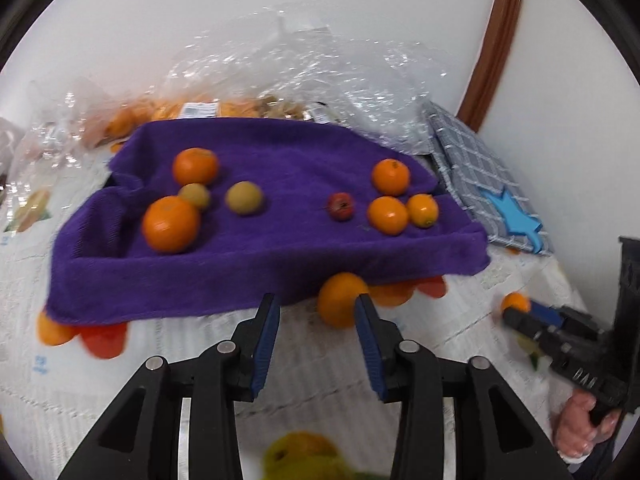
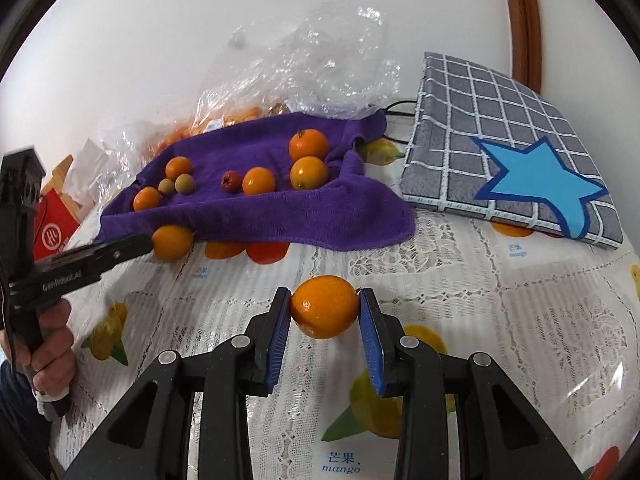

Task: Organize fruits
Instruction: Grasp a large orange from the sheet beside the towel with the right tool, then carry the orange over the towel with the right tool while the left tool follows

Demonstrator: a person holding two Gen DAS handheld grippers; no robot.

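Observation:
A purple towel (image 1: 260, 264) (image 2: 280, 216) lies on the fruit-print tablecloth. On it rest several oranges, two small yellow-green fruits (image 1: 244, 198) and one small red fruit (image 1: 341, 206) (image 2: 232, 181). My left gripper (image 1: 316, 312) stands open at the towel's near edge with nothing between its pads. A loose orange (image 1: 338, 300) (image 2: 172, 242) sits on the table just past its right fingertip. My right gripper (image 2: 324, 306) is shut on another orange (image 2: 324, 307), held above the tablecloth in front of the towel. It also shows at the far right of the left wrist view, the orange (image 1: 515, 303) at its tip.
Crumpled clear plastic bags (image 1: 288, 64) (image 2: 312, 68) holding more fruit lie behind the towel against the wall. A grey checked pad with a blue star (image 2: 520, 168) (image 1: 484, 184) lies to the right. A red box (image 2: 54, 228) stands at the left, and a brown frame (image 2: 520, 20) runs up the wall.

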